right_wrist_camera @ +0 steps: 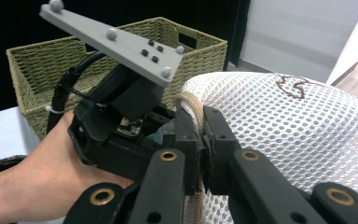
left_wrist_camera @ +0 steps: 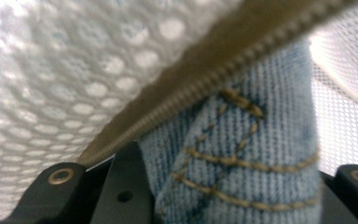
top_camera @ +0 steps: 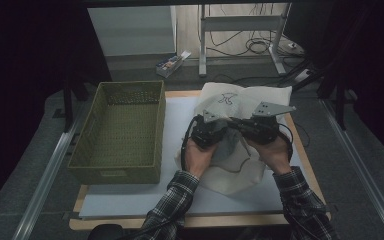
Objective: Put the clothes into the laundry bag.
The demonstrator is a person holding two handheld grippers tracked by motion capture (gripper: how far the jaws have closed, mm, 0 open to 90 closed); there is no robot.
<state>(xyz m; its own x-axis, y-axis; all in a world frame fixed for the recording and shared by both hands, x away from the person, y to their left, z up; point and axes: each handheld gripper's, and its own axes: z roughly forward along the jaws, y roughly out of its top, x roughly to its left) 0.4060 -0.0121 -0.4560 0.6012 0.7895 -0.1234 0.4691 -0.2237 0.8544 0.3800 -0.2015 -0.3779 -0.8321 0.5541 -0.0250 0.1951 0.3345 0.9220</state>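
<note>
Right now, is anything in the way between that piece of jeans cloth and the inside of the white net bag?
Nothing visible blocks it. The denim sits between the left gripper's jaws, right under the zipper edge of the mesh bag. The right gripper pinches that zipper edge beside it.

Lab or recording studio, not a home; bench [top_camera: 130,200] carries a white board on a wood panel, ringed by dark curtains; metal rails [top_camera: 45,180] run along the grey carpet on both sides; loose cables [top_camera: 252,47] lie on the floor round a height-adjustable desk frame [top_camera: 240,22] behind; grey marker plate [right_wrist_camera: 116,39] with tracking dots on the handheld rig.
</note>
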